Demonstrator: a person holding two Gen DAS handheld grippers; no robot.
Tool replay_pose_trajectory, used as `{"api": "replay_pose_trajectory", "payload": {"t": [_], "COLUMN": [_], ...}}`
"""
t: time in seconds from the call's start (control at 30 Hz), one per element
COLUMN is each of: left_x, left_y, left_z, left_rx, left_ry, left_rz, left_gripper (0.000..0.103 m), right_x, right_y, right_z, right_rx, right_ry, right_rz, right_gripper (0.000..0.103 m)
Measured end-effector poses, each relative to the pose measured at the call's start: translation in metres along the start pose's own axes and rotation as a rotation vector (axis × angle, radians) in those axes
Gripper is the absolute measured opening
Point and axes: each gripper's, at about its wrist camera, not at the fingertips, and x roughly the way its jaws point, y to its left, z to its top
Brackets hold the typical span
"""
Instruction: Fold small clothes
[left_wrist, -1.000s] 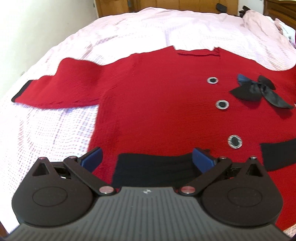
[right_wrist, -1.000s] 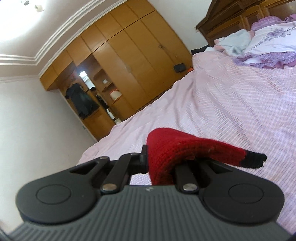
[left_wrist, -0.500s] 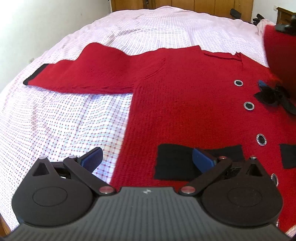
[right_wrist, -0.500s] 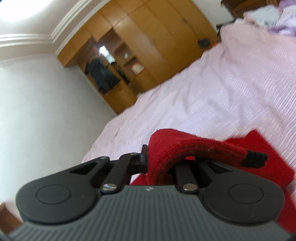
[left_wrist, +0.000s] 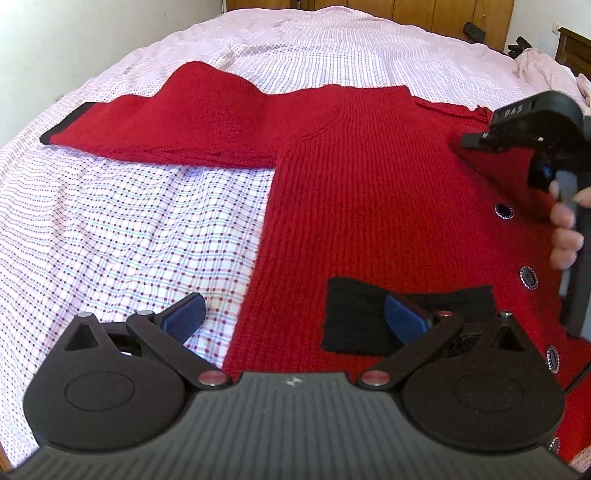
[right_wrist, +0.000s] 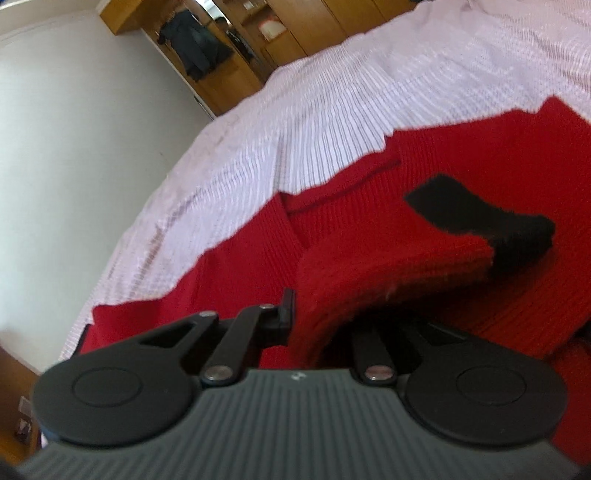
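Observation:
A red knit cardigan (left_wrist: 362, 192) lies flat on the bed, buttons (left_wrist: 528, 277) up and a black pocket (left_wrist: 354, 314) near me. Its left sleeve (left_wrist: 192, 118) stretches out to the left and ends in a black cuff (left_wrist: 55, 133). My left gripper (left_wrist: 295, 317) hovers open over the cardigan's left side edge, holding nothing. My right gripper (right_wrist: 317, 325) is shut on the other red sleeve (right_wrist: 369, 269), whose black cuff (right_wrist: 480, 218) hangs over the cardigan's chest (right_wrist: 443, 155). In the left wrist view the right gripper (left_wrist: 532, 125) shows at the right, with a hand (left_wrist: 565, 229) on its handle.
A pink checked sheet (left_wrist: 129, 229) covers the bed. A white wall (right_wrist: 74, 147) runs along the bed's left edge. Wooden wardrobes (right_wrist: 258, 48) stand beyond the far end. Crumpled bedding (left_wrist: 535, 62) lies at the far right.
My right gripper has swung down with the sleeve from above the bare sheet to over the cardigan's chest, entering the left wrist view. My left gripper has shifted left toward the cardigan's side edge.

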Motion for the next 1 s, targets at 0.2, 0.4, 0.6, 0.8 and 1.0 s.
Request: {"api": "replay_pose_trajectory", "payload": {"t": [0.2,0.4,0.6,0.8,1.0], "left_x": [0.003,0.005,0.006,0.008,0.010], "left_y": [0.001,-0.003,-0.008,-0.020,-0.045], "left_z": [0.000,0.003,0.005,0.014,0.036], "left_rx": [-0.005,0.010,0.018,0.071,0.113], "left_ry": [0.003,0.008,0.009,0.013,0.015], "left_rz": [-0.010,0.008,0.017,0.032,0.028], "left_gripper": [0.103,0.103,0.103,0.103,0.103], "right_x": [0.006,-0.006,-0.034,-0.076,-0.116], "right_y": [-0.002,0.004,0.007,-0.009,-0.044], "right_z": [-0.001,-0.001,-0.006,-0.005,0.001], "right_rx": [-0.015,-0.033,-0.096,-0.130,-0.053], "right_ry": [0.030,0.052,0.078,0.127,0.100], "right_rz": [-0.014,0.033,0.018,-0.049,-0.045], "right_gripper": [0.015,0.063,0.072,0.072,0.072]}}
